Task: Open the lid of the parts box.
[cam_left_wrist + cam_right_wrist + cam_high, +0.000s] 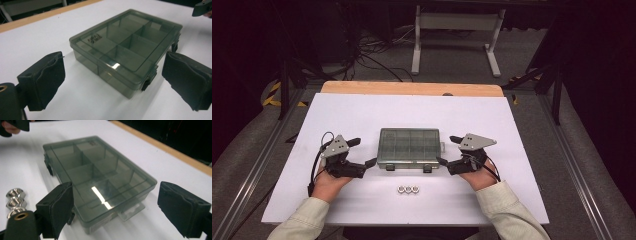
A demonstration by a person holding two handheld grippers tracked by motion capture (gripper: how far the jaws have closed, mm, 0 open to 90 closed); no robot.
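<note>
Bright overhead light, glare on the box lid [100,195], perhaps slightly soft close-ups.

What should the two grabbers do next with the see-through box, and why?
Probably ease both in a little and pinch the box's ends. The lidded box lies shut, its two black latches facing the person. The left gripper and right gripper sit open at either end, touching nothing. The three metal nuts wait outside, so the lid likely has to open first.

Your white table [362,110] carries a closed box [409,146] at its centre, with three nuts [408,189] lying in a row at its six o'clock.
</note>
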